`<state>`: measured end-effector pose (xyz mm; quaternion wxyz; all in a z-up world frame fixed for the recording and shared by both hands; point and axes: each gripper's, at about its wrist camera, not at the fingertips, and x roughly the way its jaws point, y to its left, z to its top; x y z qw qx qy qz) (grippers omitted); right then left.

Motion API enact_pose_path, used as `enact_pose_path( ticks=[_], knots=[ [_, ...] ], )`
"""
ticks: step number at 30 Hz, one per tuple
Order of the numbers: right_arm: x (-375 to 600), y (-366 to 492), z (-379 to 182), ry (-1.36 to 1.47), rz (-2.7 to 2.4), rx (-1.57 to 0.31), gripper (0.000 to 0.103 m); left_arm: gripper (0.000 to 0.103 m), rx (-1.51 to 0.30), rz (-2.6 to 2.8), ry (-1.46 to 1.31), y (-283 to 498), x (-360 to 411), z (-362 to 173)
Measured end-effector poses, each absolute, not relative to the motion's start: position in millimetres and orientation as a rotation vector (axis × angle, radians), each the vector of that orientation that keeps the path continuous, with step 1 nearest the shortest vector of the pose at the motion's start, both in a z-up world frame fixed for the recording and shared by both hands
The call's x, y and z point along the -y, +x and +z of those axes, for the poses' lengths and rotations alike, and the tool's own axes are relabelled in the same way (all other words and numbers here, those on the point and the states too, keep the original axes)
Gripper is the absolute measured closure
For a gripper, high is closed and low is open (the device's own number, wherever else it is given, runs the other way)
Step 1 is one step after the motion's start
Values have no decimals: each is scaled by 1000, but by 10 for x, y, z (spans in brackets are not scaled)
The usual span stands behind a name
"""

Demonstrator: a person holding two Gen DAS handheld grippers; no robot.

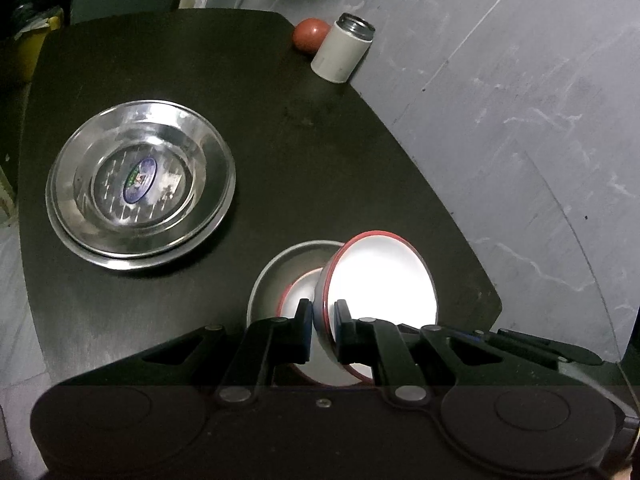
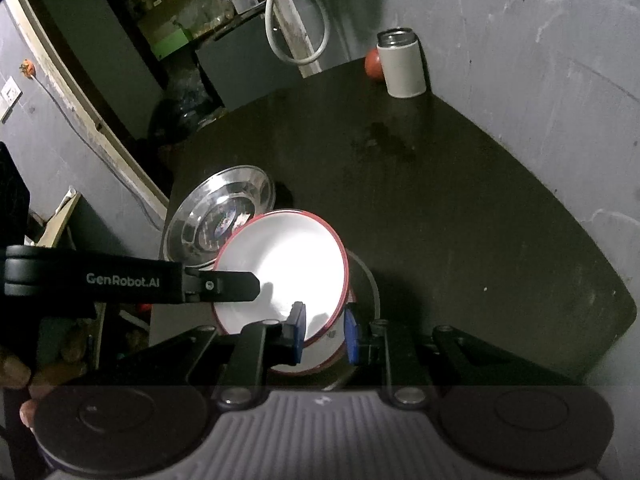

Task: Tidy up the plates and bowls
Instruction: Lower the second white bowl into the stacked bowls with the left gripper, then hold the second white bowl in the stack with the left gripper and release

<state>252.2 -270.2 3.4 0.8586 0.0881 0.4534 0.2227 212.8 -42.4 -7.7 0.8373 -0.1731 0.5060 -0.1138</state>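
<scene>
A white bowl with a red rim (image 1: pixel 384 280) (image 2: pixel 280 268) hangs tilted over a steel bowl (image 1: pixel 272 276) (image 2: pixel 374 280) near the front of the black table (image 1: pixel 320 160). My left gripper (image 1: pixel 324 320) is shut on its rim. In the right wrist view one of the left gripper's fingers (image 2: pixel 236 285) reaches in from the left onto that rim. My right gripper (image 2: pixel 325 330) is shut across the near wall of the same white bowl. A red-edged white part (image 2: pixel 316 354) shows under it; whether that is a second bowl I cannot tell. A stack of steel plates (image 1: pixel 188 208) (image 2: pixel 240 188) lies to the left.
A white cylinder with a metal mouth (image 1: pixel 342 52) (image 2: pixel 400 64) and a red ball (image 1: pixel 310 34) (image 2: pixel 372 62) stand at the table's far corner against the grey wall (image 1: pixel 520 120). The table's curved edge runs along that wall. Clutter and a hose (image 2: pixel 296 40) lie beyond.
</scene>
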Motion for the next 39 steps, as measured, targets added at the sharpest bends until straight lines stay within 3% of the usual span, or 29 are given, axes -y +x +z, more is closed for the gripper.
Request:
enact_pose_path(
  ticks=[39],
  knots=[
    [2667,2608,-81,172,512,-1024,79,91,-1158,-179,-324,2133,487,-195]
  ],
)
